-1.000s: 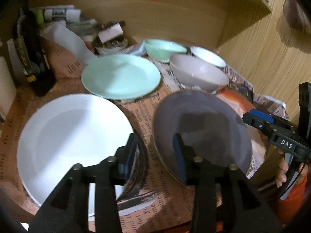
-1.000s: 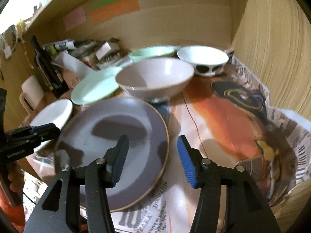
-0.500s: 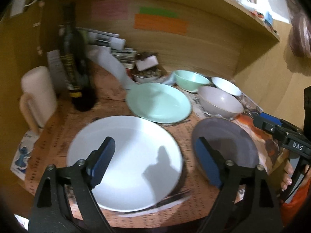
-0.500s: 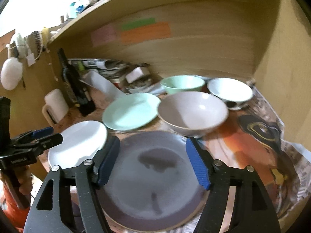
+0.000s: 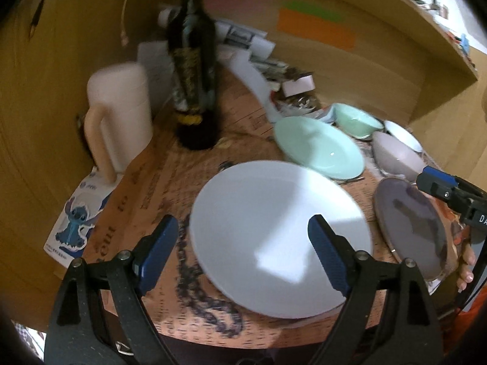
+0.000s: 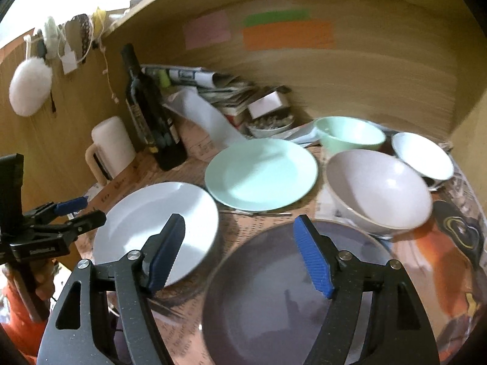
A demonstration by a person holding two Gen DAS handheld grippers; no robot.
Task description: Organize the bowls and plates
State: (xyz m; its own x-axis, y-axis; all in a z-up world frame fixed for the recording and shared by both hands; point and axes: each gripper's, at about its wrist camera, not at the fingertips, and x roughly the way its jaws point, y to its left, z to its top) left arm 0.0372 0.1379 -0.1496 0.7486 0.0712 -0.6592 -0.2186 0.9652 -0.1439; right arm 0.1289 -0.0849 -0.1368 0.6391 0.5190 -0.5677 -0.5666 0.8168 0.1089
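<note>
White plate (image 5: 274, 228) sits right under the left gripper (image 5: 243, 252), jaws wide apart, holding nothing. Right gripper (image 6: 240, 252) is spread too, empty, above the purple plate (image 6: 292, 298); bowls (image 6: 377, 191) beyond.

The big plate (image 6: 268, 173) lies mid-table. Left and nearer from it sits a second plate (image 6: 152, 228), right and nearer a third (image 6: 289, 298). Right of the big plate stands a wide bowl (image 6: 380, 191), with two smaller bowls (image 6: 350, 135) (image 6: 423, 155) behind that. Behind and left of the big plate stand a bottle (image 6: 152, 115) and, further left, a mug (image 6: 112, 146)
</note>
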